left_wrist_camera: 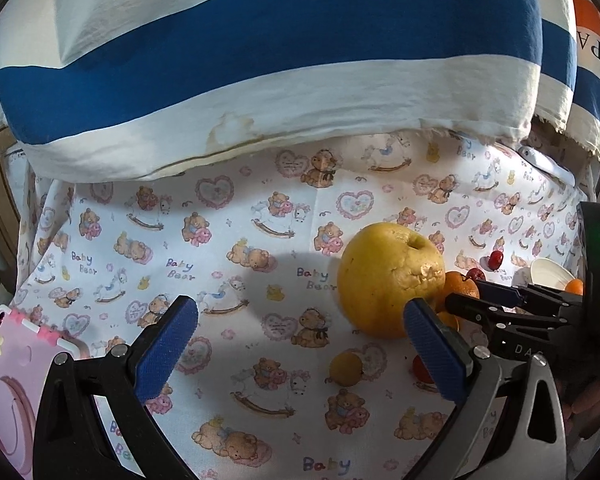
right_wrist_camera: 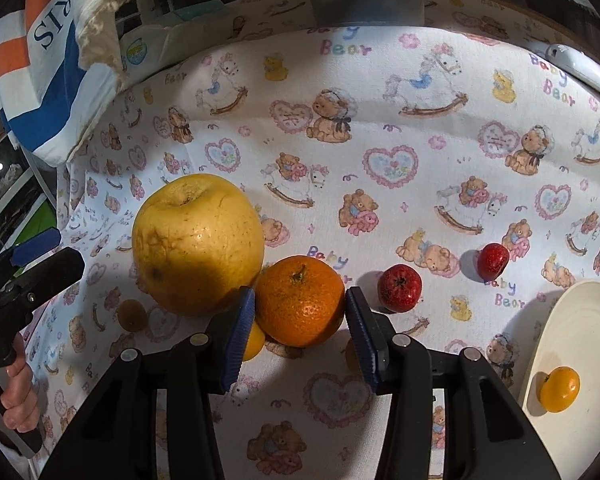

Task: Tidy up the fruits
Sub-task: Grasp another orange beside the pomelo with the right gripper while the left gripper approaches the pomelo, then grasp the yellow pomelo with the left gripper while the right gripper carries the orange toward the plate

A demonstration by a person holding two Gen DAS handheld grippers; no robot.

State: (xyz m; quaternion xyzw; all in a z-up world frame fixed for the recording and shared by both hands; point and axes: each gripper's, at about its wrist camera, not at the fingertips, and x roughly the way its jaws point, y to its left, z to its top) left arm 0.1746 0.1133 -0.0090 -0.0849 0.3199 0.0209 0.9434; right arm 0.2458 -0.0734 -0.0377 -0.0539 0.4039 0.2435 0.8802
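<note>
Right gripper (right_wrist_camera: 300, 312) clenched on orange (right_wrist_camera: 300, 300), presumably bound for plate (right_wrist_camera: 572, 320) of small fruit; left gripper (left_wrist_camera: 300, 344) released, idle beside pomelo (left_wrist_camera: 388, 280).

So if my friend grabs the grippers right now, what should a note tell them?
Right gripper: pads against both sides of the orange, which still sits on the cloth.
Left gripper: open, holding nothing.
Big yellow fruit touches the orange; two red fruits lie apart to its right.
Done: a small orange fruit is on the plate.
Left: the remaining fruits, probably onto the plate too.
</note>
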